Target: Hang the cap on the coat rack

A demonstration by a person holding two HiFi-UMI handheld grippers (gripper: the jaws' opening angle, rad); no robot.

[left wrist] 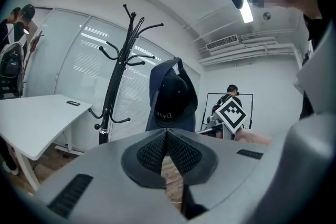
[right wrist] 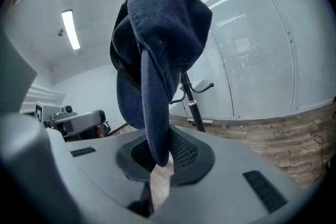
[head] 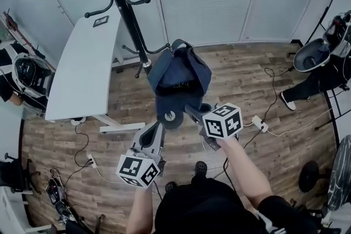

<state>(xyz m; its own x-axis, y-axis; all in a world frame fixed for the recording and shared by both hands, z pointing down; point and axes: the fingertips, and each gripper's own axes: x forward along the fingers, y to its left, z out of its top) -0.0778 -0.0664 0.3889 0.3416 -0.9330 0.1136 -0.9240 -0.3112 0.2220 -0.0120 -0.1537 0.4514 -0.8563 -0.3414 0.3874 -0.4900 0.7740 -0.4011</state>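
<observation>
The navy cap [head: 178,76] hangs in the air just right of the black coat rack [head: 127,13]. My right gripper [head: 190,110] is shut on its brim from below. In the right gripper view the brim [right wrist: 156,134] runs down between the pads, the cap's crown [right wrist: 163,29] stands above, and the coat rack's pole [right wrist: 192,105] shows behind it. My left gripper [head: 158,129] sits lower left of the cap, apart from it. In the left gripper view its pads [left wrist: 152,152] meet with nothing between them, and the cap [left wrist: 173,97] and the coat rack [left wrist: 116,86] lie ahead.
A white table [head: 82,63] stands left of the rack, with a backpack [head: 30,74] beyond it. A seated person [head: 323,71] is at the right. Cables and a power strip [head: 259,123] lie on the wooden floor. A wheeled base [head: 171,117] shows below the cap.
</observation>
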